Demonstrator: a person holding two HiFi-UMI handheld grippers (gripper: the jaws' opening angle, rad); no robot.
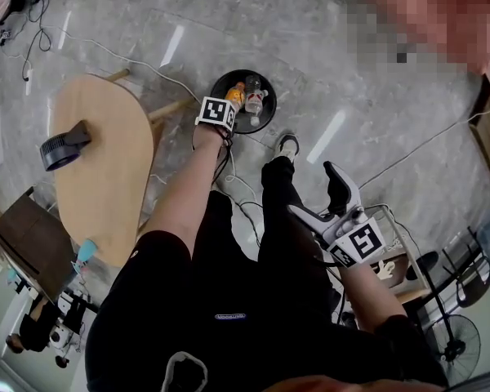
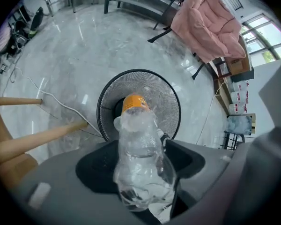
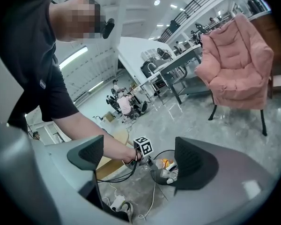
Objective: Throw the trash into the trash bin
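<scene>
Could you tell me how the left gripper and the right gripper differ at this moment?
The left gripper is shut on a crumpled clear bottle; the right gripper has its jaws apart with nothing between them. The left gripper reaches to the black mesh trash bin; the right gripper is held back by the person's leg. Both carry a marker cube.

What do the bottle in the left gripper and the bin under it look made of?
The bottle looks like thin clear plastic with a glossy finish: it is see-through and crumpled. The bin looks like black wire mesh, probably metal and matte: a fine grid shows in its wall.
</scene>
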